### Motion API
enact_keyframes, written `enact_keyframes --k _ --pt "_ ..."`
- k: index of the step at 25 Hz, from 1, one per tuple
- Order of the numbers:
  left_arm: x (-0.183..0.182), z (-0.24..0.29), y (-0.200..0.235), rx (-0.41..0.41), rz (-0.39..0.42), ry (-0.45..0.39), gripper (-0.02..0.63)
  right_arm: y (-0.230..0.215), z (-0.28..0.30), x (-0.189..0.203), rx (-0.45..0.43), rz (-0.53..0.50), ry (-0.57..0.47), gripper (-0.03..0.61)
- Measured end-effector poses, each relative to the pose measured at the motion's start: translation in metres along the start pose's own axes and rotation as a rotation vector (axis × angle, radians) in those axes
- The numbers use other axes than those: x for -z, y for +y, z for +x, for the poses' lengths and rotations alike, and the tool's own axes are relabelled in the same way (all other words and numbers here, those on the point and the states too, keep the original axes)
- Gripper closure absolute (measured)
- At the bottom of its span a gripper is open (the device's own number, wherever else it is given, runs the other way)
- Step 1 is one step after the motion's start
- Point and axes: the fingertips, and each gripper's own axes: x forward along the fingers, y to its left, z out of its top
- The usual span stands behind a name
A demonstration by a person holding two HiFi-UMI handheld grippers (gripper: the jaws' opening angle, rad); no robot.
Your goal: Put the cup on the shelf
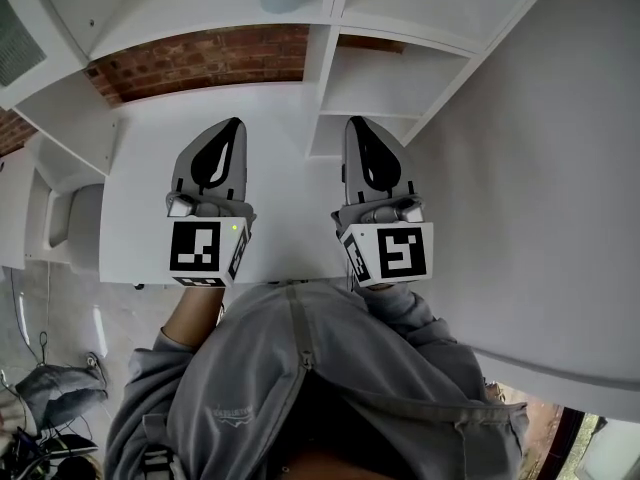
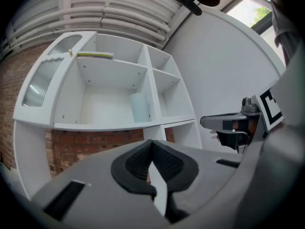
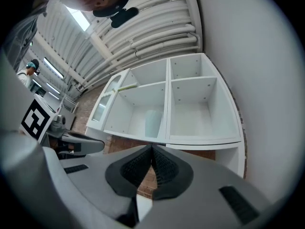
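Grey left hand-held gripper (image 1: 235,124) and right hand-held gripper (image 1: 357,124) point forward, jaws together.

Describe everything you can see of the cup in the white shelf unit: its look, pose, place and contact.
The cup is a plain, pale blue-grey tumbler, frosted and slightly see-through like plastic or glass, with no handle or print visible. It stands upright on the floor board of the wide left compartment of the white shelf. It sits at the compartment's right end, close beside the vertical divider; whether it touches the divider cannot be told. Nothing else is in contact with it.
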Motion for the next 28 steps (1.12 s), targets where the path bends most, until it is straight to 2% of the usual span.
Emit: enact_keyframes --k 5,12,22,28 --pt "0.024 -0.014 -0.011 0.002 -0.028 0.029 0.606 0.012 -0.018 0.022 0.019 -0.009 0.028 0.551" --pt "0.043 -0.022 -0.026 0.026 -0.041 0.057 0.607 0.031 -0.031 0.045 -0.004 0.005 0.078 0.551" --pt "0.049 -0.026 -0.033 0.041 -0.06 0.082 0.607 0.036 -0.036 0.051 -0.035 0.021 0.102 0.552" --pt "0.047 -0.025 -0.034 0.048 -0.063 0.062 0.607 0.029 -0.037 0.05 -0.02 0.013 0.099 0.552"
